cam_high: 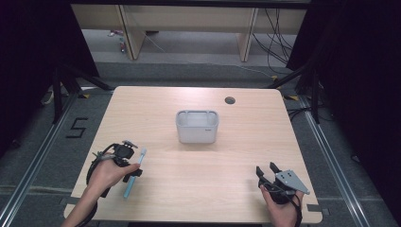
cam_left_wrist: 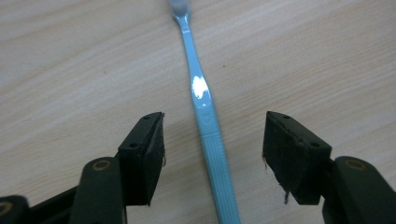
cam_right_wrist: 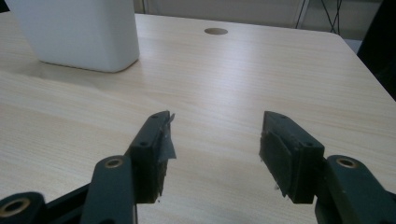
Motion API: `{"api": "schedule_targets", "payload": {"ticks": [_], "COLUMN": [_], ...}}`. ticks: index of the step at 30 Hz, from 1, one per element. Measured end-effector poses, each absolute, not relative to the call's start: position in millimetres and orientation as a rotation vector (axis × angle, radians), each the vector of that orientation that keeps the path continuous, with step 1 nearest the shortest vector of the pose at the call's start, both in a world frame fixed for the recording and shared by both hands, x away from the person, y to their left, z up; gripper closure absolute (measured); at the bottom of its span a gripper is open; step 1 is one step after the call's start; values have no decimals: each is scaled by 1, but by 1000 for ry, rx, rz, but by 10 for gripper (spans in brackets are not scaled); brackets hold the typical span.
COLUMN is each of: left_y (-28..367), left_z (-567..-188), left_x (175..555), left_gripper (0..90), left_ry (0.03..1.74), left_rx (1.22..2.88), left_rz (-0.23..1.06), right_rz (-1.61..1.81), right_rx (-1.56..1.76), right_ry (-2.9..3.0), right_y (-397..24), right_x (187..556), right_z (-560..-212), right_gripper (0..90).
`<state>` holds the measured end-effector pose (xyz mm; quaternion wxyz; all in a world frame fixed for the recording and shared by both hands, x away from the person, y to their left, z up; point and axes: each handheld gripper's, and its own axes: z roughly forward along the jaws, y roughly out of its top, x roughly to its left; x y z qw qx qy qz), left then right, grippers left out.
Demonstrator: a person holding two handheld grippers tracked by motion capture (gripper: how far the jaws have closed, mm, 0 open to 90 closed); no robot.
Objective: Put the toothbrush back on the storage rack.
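Observation:
A light blue toothbrush (cam_high: 135, 174) lies flat on the wooden table (cam_high: 198, 170) near its front left, bristle end pointing away from me. My left gripper (cam_high: 131, 170) hangs over its handle. In the left gripper view the toothbrush (cam_left_wrist: 205, 112) runs straight up between the two pads of the left gripper (cam_left_wrist: 212, 140), which stand wide on either side with a gap to the handle, so that gripper is open. At the front right my right gripper (cam_high: 266, 168) rests low over the table, open, with bare wood between its jaws (cam_right_wrist: 212, 135).
A white rectangular container (cam_high: 197, 126) stands upright in the middle of the table, seen at the upper left in the right gripper view (cam_right_wrist: 79, 32). A round cable hole (cam_high: 230, 100) sits near the far edge. Black curtains flank the table; desk legs and cables lie beyond.

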<state>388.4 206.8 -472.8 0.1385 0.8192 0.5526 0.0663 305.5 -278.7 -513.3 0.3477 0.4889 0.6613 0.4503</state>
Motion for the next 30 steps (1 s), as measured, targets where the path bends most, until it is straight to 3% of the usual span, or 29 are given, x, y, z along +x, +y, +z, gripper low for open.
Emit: {"api": "schedule_targets", "payload": {"ticks": [5,13,30], "left_y": [207,204,202], "left_z": [-475,-477,-481], "left_x": [398,401,403], "left_gripper": [451,520,649], "left_ry": [1591,1669,1643], "left_rx": [2479,2482,2537], "left_rz": [171,78,73], "right_rz": [1181,1163,1150], "right_rx": [1293,1270,1272], "right_ry": [1722,1719,1737], "right_y": [-277,-278,-276], "right_x": [305,307,306], "right_z": [-514,-514,-513], "right_gripper": [439,438,439]}}
